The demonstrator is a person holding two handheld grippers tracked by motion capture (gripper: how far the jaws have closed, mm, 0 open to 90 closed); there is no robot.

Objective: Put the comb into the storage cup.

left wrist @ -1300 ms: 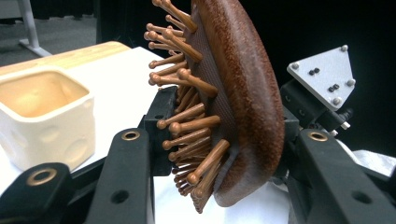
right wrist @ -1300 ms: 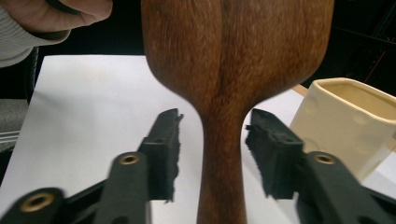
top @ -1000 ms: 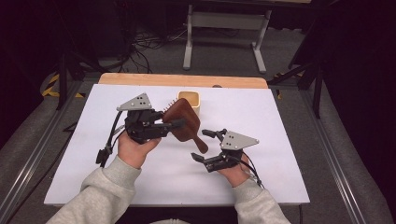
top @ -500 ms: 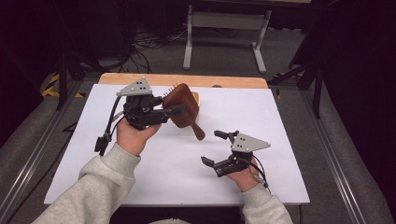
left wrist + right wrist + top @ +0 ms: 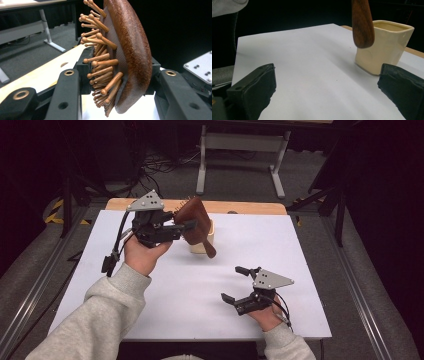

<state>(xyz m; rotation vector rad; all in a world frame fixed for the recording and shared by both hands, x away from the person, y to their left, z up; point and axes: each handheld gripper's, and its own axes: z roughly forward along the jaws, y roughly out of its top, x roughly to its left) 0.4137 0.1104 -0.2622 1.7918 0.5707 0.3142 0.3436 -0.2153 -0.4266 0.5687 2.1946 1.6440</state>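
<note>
High view: left gripper clamped on the head of a brown wooden hairbrush, held above the table's far edge, left of centre. Brush handle slants down in front of a cream cup standing near that far edge. Right gripper over the near right part of the table, jaws wide apart, nothing between them.

Left gripper view: jaws pinch the hairbrush across its head; wooden bristles point left.

Right gripper view: jaws spread wide, bare white tabletop between; brush handle tip hangs before the cup.
</note>
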